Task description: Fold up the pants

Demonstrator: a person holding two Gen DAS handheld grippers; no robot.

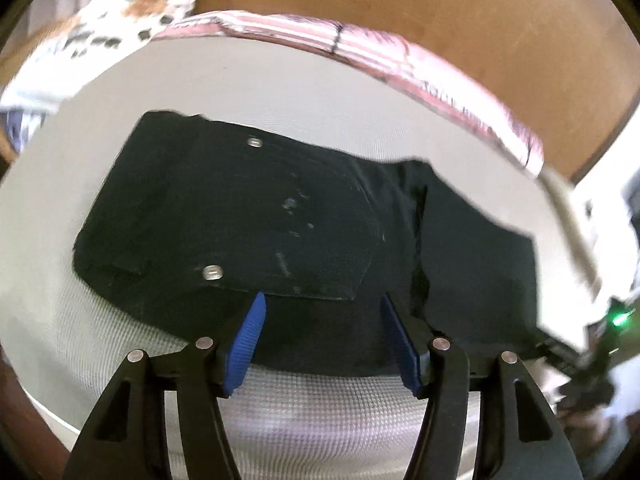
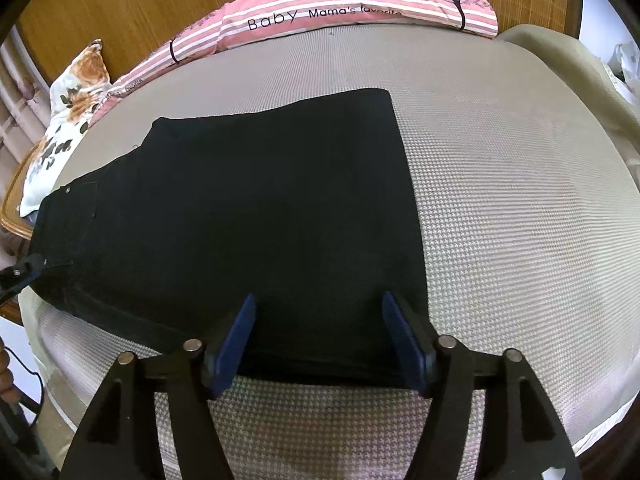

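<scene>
Black pants [image 1: 256, 216] lie flat on a grey woven mattress [image 1: 280, 92], folded lengthwise. The left wrist view shows the waist end with a back pocket and two metal rivets. My left gripper [image 1: 322, 304] is open, its blue pads straddling the near edge of the pants below the pocket. The right wrist view shows the leg end of the pants [image 2: 260, 208] on the mattress [image 2: 520, 220]. My right gripper [image 2: 318, 304] is open, its pads over the near edge by the hem corner. The left gripper also shows at the far left of the right wrist view [image 2: 24, 270].
A pink striped pillow [image 2: 340, 12] lies along the far edge of the mattress, with a floral pillow [image 2: 76, 92] to its left. A wooden headboard [image 2: 140, 8] stands behind. A beige cover [image 2: 560, 60] lies at the far right.
</scene>
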